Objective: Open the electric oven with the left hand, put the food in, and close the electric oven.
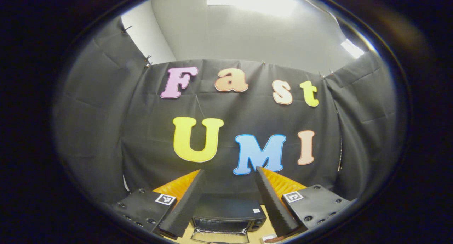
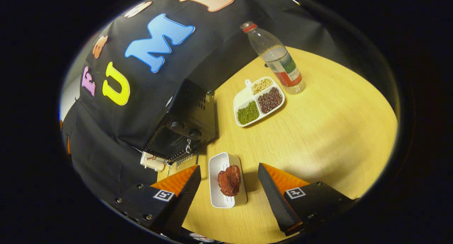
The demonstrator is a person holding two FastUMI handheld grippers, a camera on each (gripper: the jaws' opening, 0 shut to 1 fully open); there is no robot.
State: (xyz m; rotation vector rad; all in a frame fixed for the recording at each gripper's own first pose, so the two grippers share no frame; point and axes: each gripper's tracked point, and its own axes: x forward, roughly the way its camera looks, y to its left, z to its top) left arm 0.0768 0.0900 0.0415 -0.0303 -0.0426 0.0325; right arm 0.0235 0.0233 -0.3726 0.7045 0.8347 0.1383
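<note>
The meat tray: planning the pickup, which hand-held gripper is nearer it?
Right. The right hand-held gripper hangs open straddling the meat tray; the left hand-held gripper is open, facing the oven.

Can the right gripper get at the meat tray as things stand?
Probably yes. The right gripper is open, and the white tray with the meat lies on the table right between its fingers, with nothing in between. The oven stands off to one side.

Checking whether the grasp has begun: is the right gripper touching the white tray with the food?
Apart. In the right gripper view, bare table shows between each finger of the right gripper and the white tray.
</note>
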